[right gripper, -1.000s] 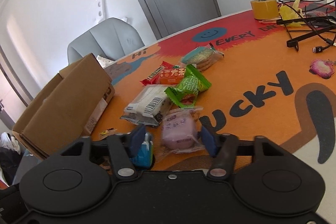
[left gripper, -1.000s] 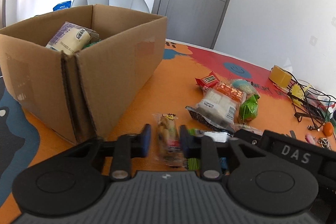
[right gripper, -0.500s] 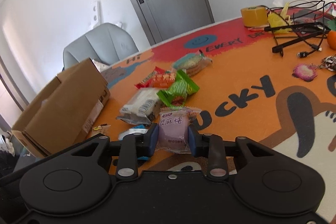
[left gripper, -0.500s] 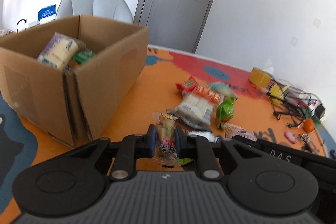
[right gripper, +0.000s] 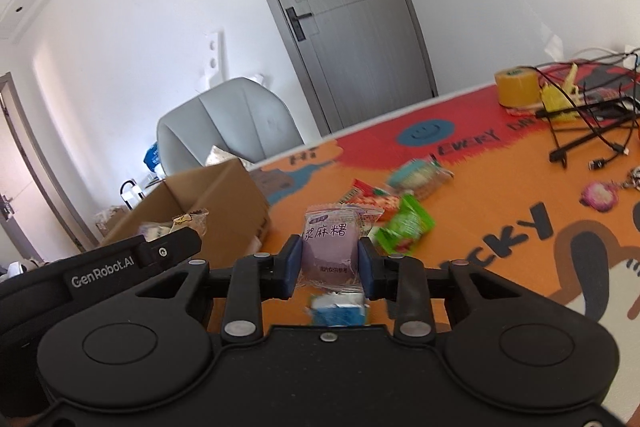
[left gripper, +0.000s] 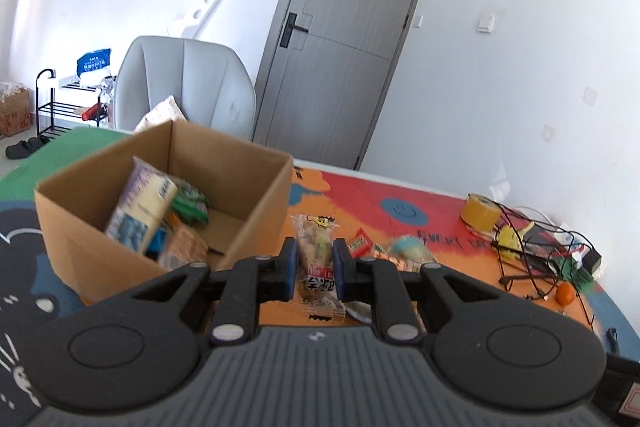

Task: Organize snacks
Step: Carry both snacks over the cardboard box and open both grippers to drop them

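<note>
Both packets have been lifted off the worktop (left gripper: 432,215) since a second ago. Left gripper (left gripper: 313,263) fingers are now clamped on a clear snack packet (left gripper: 316,255), carried beside the open cardboard box (left gripper: 256,223), which already holds snacks. Right gripper (right gripper: 330,263) fingers are clamped on a purple mochi packet (right gripper: 332,247). Loose snacks (right gripper: 404,223) are left on the orange mat. Grey door (left gripper: 340,39) and grey chair (left gripper: 180,83) are seen behind.

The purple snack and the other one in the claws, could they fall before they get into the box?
Maybe. The purple snack is pinched only at its sides by the right gripper, and its slippery wrapper could slide out. The clear packet sticks out beyond the left gripper and could tip loose. The cardboard box is off to the side, so a snack let go now would likely miss it.
</note>
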`<state>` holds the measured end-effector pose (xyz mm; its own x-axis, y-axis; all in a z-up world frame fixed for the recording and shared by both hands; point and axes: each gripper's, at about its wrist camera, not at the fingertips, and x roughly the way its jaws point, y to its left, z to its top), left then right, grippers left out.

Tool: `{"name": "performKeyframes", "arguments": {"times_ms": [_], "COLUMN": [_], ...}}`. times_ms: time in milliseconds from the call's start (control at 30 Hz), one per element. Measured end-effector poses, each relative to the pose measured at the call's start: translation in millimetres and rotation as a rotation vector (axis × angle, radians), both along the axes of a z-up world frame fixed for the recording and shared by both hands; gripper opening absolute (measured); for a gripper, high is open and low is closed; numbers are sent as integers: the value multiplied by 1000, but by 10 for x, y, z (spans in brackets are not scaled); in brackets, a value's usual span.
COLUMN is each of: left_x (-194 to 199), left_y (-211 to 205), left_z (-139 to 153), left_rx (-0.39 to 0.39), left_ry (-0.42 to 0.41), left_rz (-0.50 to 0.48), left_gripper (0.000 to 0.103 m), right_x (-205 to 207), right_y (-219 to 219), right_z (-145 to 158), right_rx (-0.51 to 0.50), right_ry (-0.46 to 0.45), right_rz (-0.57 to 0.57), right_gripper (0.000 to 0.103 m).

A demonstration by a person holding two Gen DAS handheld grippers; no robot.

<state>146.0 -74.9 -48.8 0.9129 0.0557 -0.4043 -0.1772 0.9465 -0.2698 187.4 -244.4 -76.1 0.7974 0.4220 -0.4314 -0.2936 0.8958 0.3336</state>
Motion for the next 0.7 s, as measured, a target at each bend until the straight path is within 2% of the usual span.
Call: {"name": "performKeyframes", "arguments": {"times_ms": [100, 167, 433, 700], "left_x": [-8, 21, 39, 130], "left_y": [76, 139, 460, 865], "left_z": [65, 101, 266, 213], "left_rx": [2, -6, 3, 15], "left_ry": [-10, -8, -34, 19], "left_rz": [1, -32, -2, 46], "left_gripper": [17, 17, 17, 17], "right_x": [-11, -18, 33, 131], "right_y": [59, 112, 356, 649], "right_z": [79, 124, 208, 206], "right_rx": [2, 4, 19, 14], "right_ry": [-20, -33, -49, -49], "right_rz": [6, 11, 56, 109], "right_gripper": [31, 31, 31, 31]}}
